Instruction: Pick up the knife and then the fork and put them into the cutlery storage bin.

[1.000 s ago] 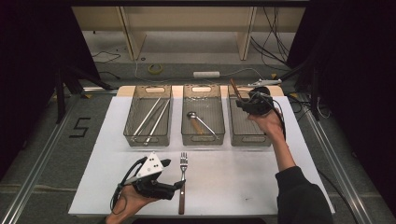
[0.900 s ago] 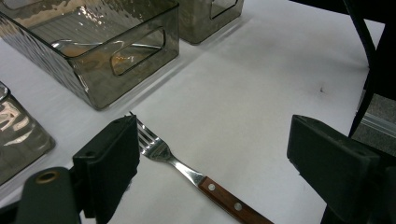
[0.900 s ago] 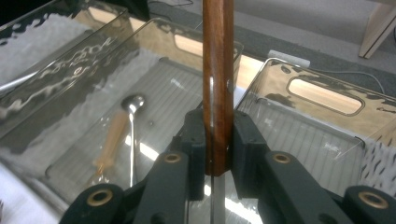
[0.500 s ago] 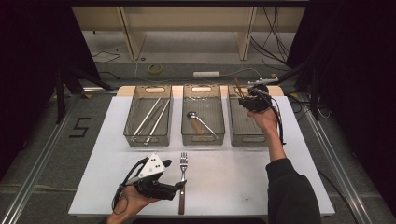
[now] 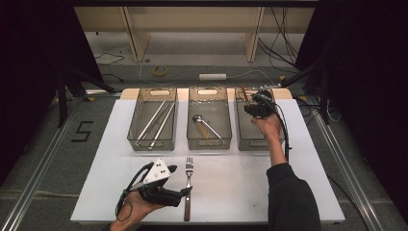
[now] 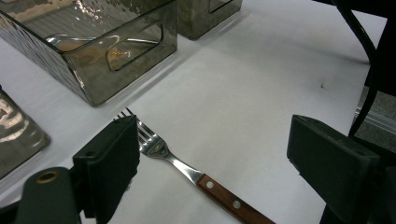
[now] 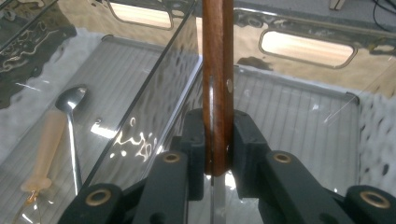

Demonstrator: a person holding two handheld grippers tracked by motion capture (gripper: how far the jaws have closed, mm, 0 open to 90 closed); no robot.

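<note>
A fork (image 5: 188, 179) with a wooden handle lies on the white table between the jaws of my left gripper (image 5: 185, 192). The left gripper view shows the left gripper (image 6: 217, 149) open, with the fork (image 6: 161, 150) near the left jaw and untouched. My right gripper (image 5: 253, 108) hangs over the far end of the right bin (image 5: 255, 147). It is shut on a wooden-handled utensil (image 5: 244, 93). In the right gripper view the pads of the right gripper (image 7: 218, 140) press on the brown handle (image 7: 217, 56), which points away over the bin's floor.
Three smoky clear bins stand in a row at the table's back. The left bin (image 5: 150, 147) holds long metal sticks (image 5: 156, 120). The middle bin (image 5: 209, 146) holds a spoon (image 5: 206, 126). A cable (image 5: 286, 139) trails from the right gripper along the forearm.
My right hand has come down and a little towards me over the right bin, still gripping the wooden-handled utensil. The left gripper and the fork have stayed put.
</note>
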